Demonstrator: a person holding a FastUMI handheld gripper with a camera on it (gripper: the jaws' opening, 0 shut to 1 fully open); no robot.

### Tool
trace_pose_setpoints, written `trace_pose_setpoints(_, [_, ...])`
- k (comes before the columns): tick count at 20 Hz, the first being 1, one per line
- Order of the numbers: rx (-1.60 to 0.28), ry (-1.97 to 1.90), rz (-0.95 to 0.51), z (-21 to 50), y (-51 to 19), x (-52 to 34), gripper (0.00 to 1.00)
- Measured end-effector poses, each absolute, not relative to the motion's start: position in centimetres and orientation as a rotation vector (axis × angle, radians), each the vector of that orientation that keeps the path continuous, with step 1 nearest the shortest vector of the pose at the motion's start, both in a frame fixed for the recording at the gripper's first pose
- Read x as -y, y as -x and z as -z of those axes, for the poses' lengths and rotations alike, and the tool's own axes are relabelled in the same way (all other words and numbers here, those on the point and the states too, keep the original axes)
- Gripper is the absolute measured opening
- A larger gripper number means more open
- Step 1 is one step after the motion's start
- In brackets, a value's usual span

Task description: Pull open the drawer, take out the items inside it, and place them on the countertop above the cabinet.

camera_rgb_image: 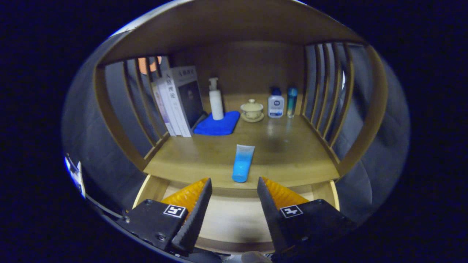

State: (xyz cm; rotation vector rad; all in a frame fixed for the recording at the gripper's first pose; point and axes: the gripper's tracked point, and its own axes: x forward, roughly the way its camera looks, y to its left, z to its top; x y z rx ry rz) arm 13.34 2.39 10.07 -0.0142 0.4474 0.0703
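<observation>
A blue tube lies on the wooden countertop, its cap end at the front edge, just ahead of my fingers. Below that edge the drawer stands pulled open, and the pale wooden bottom that shows between the fingers is bare. My gripper hangs over the open drawer, open, with nothing between its fingers. The tube lines up with the gap between the fingertips but lies beyond them, untouched.
At the back of the countertop stand several books, a white pump bottle on a blue cloth, a lidded cup on a saucer, a small white bottle and a slim teal bottle. Slatted wooden sides close both ends.
</observation>
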Motion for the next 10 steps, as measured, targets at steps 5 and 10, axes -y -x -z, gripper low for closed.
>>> trace_pose_setpoints(5, [-0.178, 0.015, -0.063, -11.0, -6.4, -3.3, 0.96])
trace_pose_setpoints(10, [-0.003, 0.006, -0.061, -9.0, -0.6, -3.5, 1.0])
